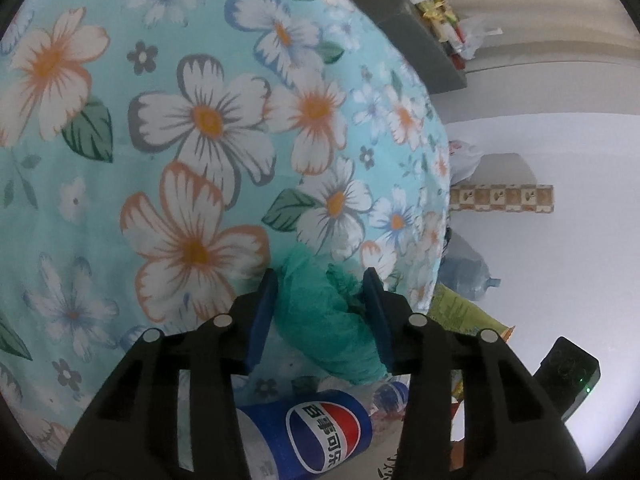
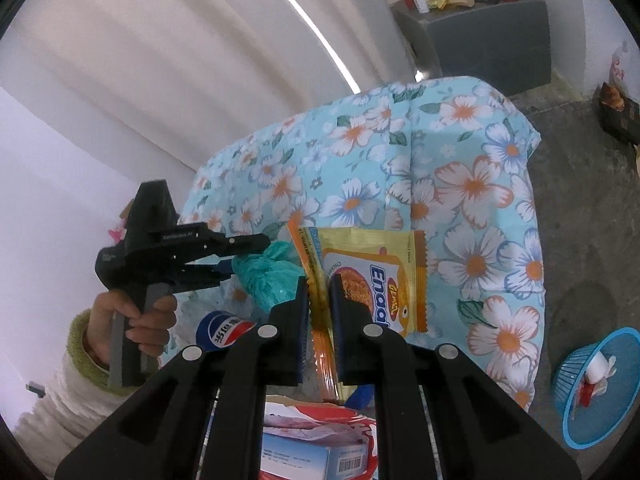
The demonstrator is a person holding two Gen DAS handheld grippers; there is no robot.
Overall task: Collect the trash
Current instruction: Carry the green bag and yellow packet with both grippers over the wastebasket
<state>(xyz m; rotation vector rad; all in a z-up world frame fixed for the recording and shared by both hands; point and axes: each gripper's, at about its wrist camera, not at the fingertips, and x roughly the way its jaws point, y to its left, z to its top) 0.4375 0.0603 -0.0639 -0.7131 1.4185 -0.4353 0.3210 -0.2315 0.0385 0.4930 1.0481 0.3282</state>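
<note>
my right gripper (image 2: 319, 280) is pinched tight on the yellow noodle packet (image 2: 376, 276) above the floral cloth (image 2: 472, 184). my left gripper (image 1: 322, 284) stands half-wide around the teal crumpled bag (image 1: 320, 320), pads apparently touching its sides, with the pepsi cup (image 1: 316, 436) below.

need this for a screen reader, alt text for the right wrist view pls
The right gripper is shut on a yellow noodle packet over a floral tablecloth. To its left, the left gripper holds a crumpled teal bag. A blue basket sits on the floor at right.
</note>
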